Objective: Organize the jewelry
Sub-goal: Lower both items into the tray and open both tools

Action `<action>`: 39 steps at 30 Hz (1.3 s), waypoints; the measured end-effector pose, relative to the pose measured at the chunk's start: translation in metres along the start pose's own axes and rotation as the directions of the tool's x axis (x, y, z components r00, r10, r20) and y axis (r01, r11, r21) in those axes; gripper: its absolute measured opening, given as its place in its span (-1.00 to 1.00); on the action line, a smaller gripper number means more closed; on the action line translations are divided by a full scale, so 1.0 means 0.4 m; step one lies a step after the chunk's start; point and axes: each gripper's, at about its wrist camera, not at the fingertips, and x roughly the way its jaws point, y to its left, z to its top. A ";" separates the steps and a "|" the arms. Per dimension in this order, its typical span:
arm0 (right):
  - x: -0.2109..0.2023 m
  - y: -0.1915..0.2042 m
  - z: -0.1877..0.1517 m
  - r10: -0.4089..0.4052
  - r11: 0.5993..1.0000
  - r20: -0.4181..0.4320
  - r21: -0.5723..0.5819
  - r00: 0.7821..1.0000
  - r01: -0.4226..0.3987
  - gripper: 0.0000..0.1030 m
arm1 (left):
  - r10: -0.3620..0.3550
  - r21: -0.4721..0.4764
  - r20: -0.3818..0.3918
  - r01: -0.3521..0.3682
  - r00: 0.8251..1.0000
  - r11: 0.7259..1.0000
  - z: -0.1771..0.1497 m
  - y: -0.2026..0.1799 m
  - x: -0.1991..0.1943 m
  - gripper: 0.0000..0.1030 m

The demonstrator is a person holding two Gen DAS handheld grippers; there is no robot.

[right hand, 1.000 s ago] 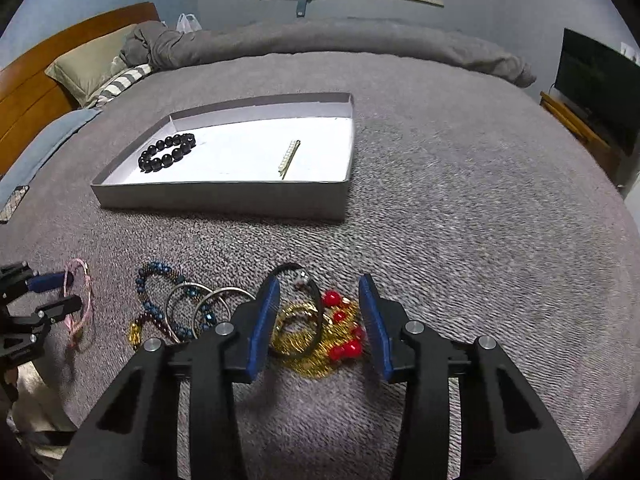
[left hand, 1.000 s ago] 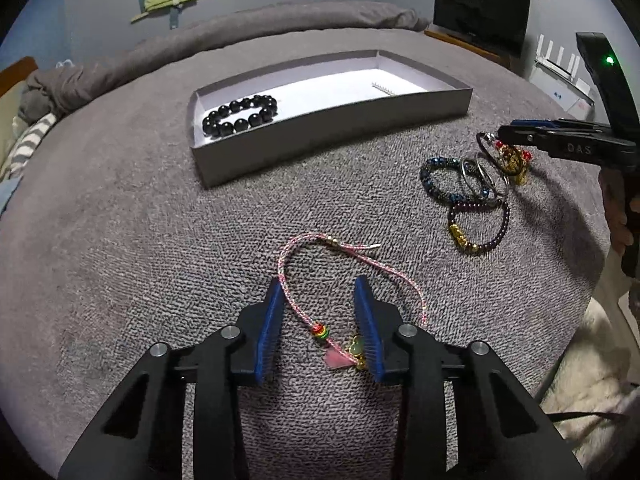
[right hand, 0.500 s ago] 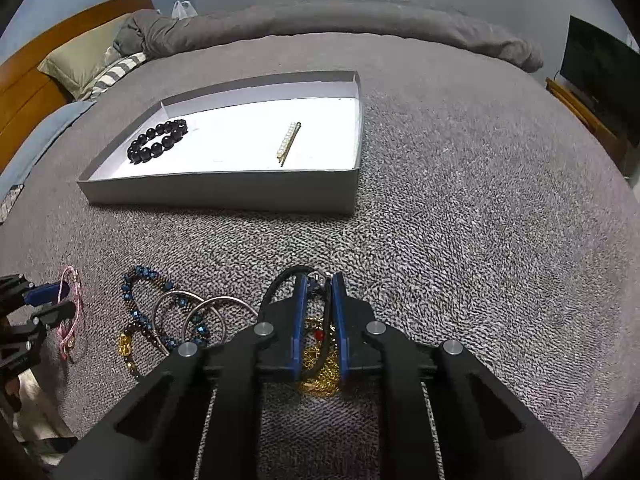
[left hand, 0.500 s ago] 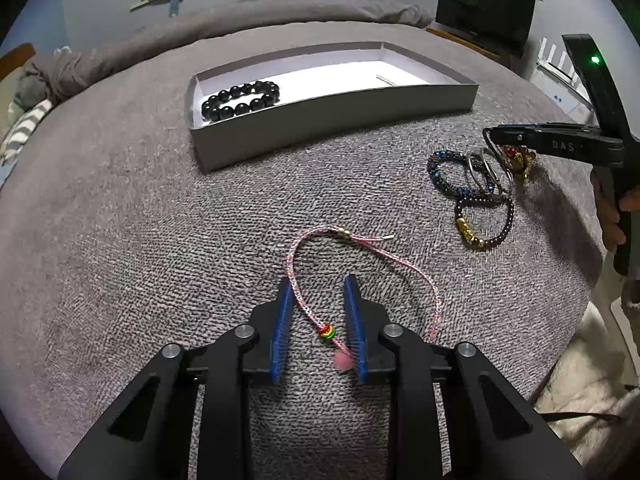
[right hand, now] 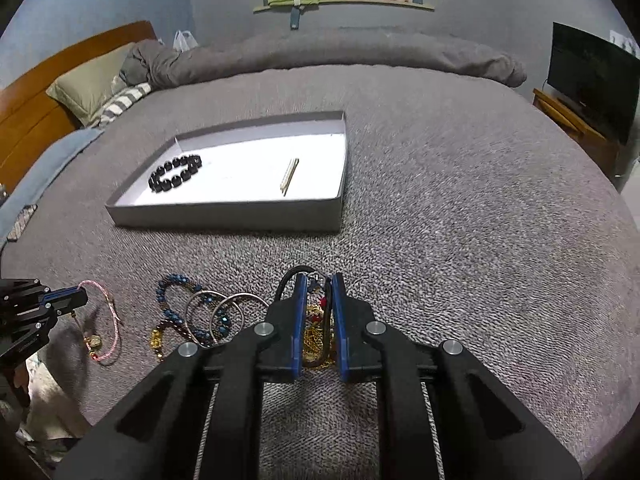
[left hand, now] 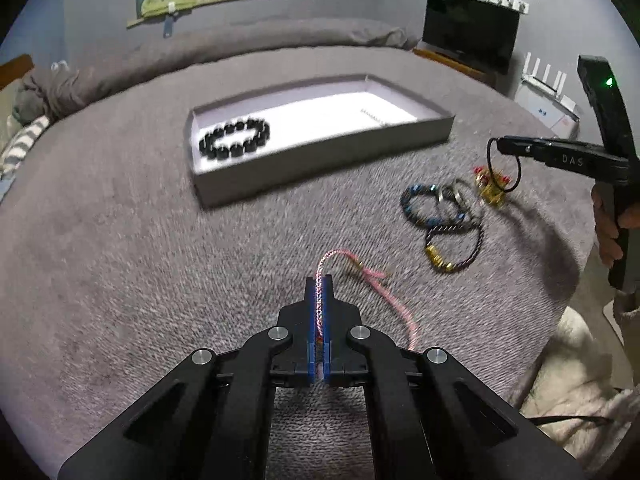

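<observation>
1. A pink cord (left hand: 319, 292) is being pinched between the fully closed blue pads of the left hand-held gripper (left hand: 319, 280), its loose end trailing on the bed (left hand: 120, 240).
2. A dark bangle with gold charms (right hand: 316, 332) is being clamped by the narrowly parted right hand-held gripper (right hand: 317, 280).
3. Both pieces are best being lifted clear slowly, so tangles are avoided, then carried to the tray (right hand: 224, 216).
4. The cord's dangling charm is being shown only by the right view; the bangle hanging free, only by the left.
</observation>
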 end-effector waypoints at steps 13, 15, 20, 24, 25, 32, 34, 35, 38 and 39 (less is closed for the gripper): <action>-0.076 0.019 0.074 0.013 1.000 0.108 -0.016 0.994 -0.012 -0.75 | 0.051 0.036 0.165 -0.058 0.985 0.998 0.127 0.023 -0.127 -0.96; -0.070 0.022 0.087 0.015 1.000 0.113 -0.014 0.993 -0.014 -0.75 | 0.057 0.035 0.175 -0.065 0.983 0.997 0.154 0.037 -0.128 -0.96; -0.046 0.029 0.127 0.041 0.999 0.134 -0.019 0.990 -0.039 -0.76 | 0.042 0.004 0.178 -0.044 0.983 0.999 0.224 0.087 -0.095 -0.96; -0.018 0.031 0.166 0.051 0.999 0.145 -0.017 0.988 -0.049 -0.75 | 0.038 -0.034 0.145 -0.034 0.989 0.999 0.276 0.126 -0.029 -0.96; -0.008 0.031 0.180 0.045 0.999 0.150 -0.017 0.988 -0.043 -0.76 | 0.041 -0.038 0.143 -0.036 0.989 0.999 0.282 0.132 -0.019 -0.96; 0.066 0.015 0.253 0.045 0.999 0.155 0.017 0.987 -0.048 -0.76 | 0.052 -0.075 0.096 -0.045 0.994 0.996 0.339 0.172 0.076 -0.96; 0.094 0.011 0.271 0.048 0.998 0.146 0.033 0.988 -0.054 -0.76 | 0.053 -0.091 0.076 -0.046 0.996 0.995 0.347 0.183 0.104 -0.96; 0.106 0.010 0.277 0.050 0.998 0.140 0.039 0.989 -0.056 -0.76 | 0.049 -0.100 0.063 -0.043 0.997 0.994 0.349 0.189 0.120 -0.96; 0.139 0.012 0.278 0.058 0.997 0.111 0.051 0.992 -0.064 -0.75 | 0.026 -0.123 0.013 -0.024 1.000 0.992 0.340 0.196 0.165 -0.96; 0.147 0.013 0.275 0.061 0.996 0.101 0.053 0.993 -0.066 -0.75 | 0.023 -0.125 -0.001 -0.023 1.000 0.992 0.335 0.196 0.176 -0.96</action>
